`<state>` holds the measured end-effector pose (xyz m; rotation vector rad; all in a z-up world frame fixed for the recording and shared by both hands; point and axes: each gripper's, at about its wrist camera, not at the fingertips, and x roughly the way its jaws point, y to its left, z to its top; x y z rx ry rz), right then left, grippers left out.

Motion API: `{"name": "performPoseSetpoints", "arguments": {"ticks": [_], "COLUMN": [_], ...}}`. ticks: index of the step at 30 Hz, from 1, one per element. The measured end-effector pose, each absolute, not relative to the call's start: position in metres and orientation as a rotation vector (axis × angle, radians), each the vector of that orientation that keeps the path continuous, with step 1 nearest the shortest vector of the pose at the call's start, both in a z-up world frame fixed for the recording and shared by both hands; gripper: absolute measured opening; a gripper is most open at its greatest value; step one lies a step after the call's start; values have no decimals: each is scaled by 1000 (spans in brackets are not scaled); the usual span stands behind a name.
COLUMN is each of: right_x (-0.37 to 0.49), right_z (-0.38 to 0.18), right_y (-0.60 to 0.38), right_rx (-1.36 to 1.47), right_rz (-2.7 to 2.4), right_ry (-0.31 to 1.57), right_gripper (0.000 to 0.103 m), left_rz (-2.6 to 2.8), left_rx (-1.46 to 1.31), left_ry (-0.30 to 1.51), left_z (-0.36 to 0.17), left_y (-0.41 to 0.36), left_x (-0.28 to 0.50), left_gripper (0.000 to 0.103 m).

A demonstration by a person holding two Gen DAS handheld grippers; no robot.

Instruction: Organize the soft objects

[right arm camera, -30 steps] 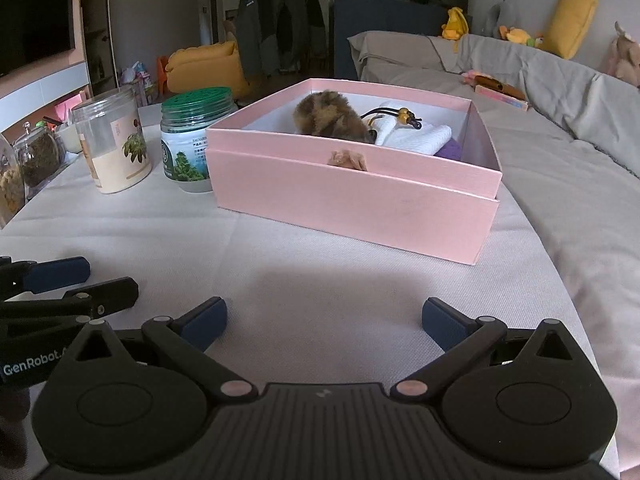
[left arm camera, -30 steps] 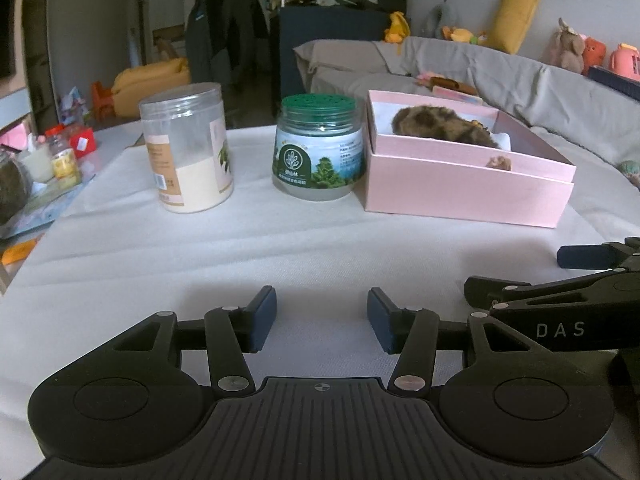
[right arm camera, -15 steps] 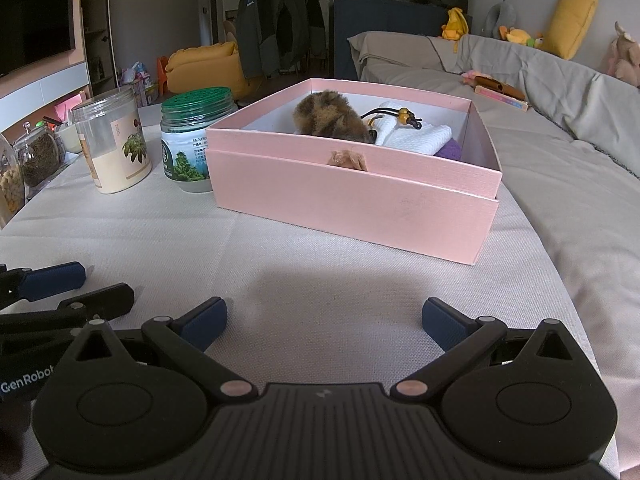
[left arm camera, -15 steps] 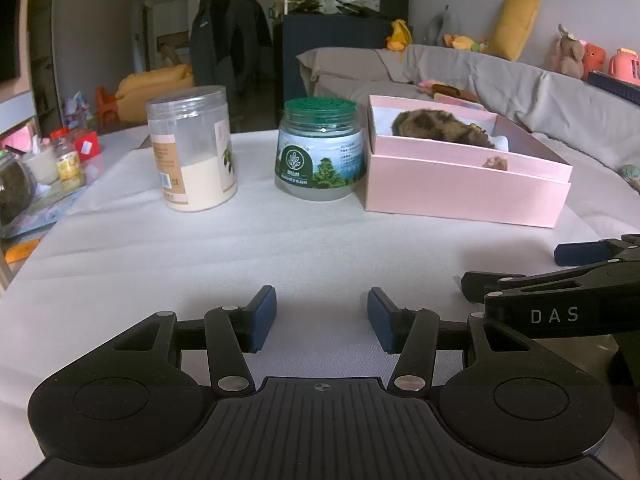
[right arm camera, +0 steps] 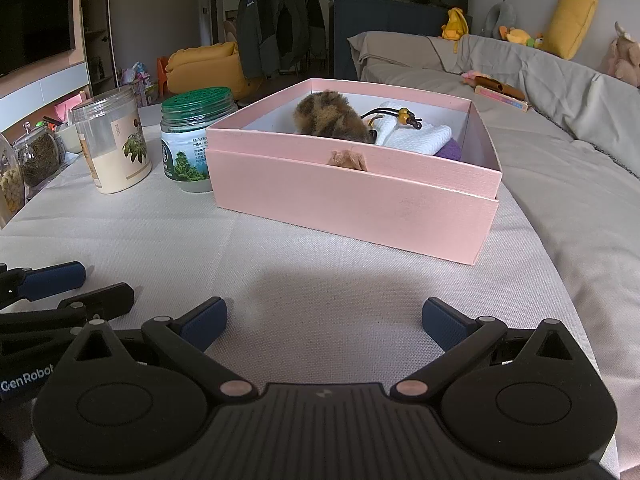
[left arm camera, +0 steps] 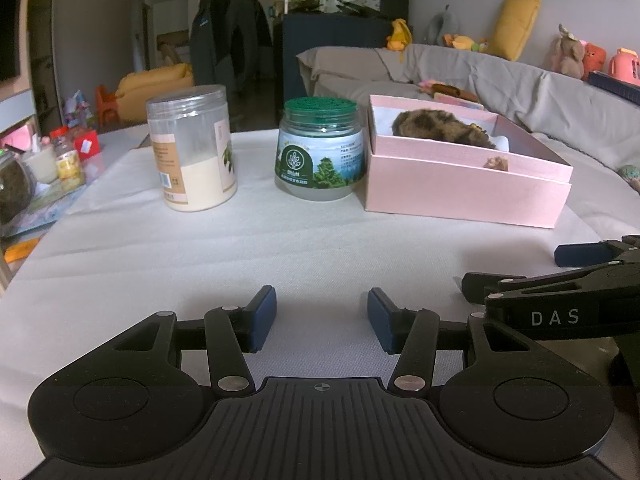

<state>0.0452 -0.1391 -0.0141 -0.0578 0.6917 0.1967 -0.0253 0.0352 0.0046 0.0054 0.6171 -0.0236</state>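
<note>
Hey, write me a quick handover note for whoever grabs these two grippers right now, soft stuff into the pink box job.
Left gripper: open, empty, low over the white tablecloth.
Right gripper: open wider, empty, beside the left one, facing the pink box.
In the box: brown furry toy, folded white cloth with a beaded black cord on it, something purple under the cloth. A small tan tuft hangs over the near wall.
Done: no soft item shows loose on the table.
Left: probably just tuck the tuft in.
</note>
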Motion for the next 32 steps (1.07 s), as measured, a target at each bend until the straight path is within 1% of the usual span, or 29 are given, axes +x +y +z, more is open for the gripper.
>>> {"name": "performPoseSetpoints", "arguments": {"ticks": [32], "right_x": [45], "right_z": [-15], "right_y": [-139], "right_rx": [-57], "right_rz": [197], "right_ry": [691], "right_gripper": [103], "left_rz": [-22], "left_rx": [-5], "left_ry": [640], "left_z": [7], "left_y": [34], "left_x": [-19], "left_gripper": [55]}}
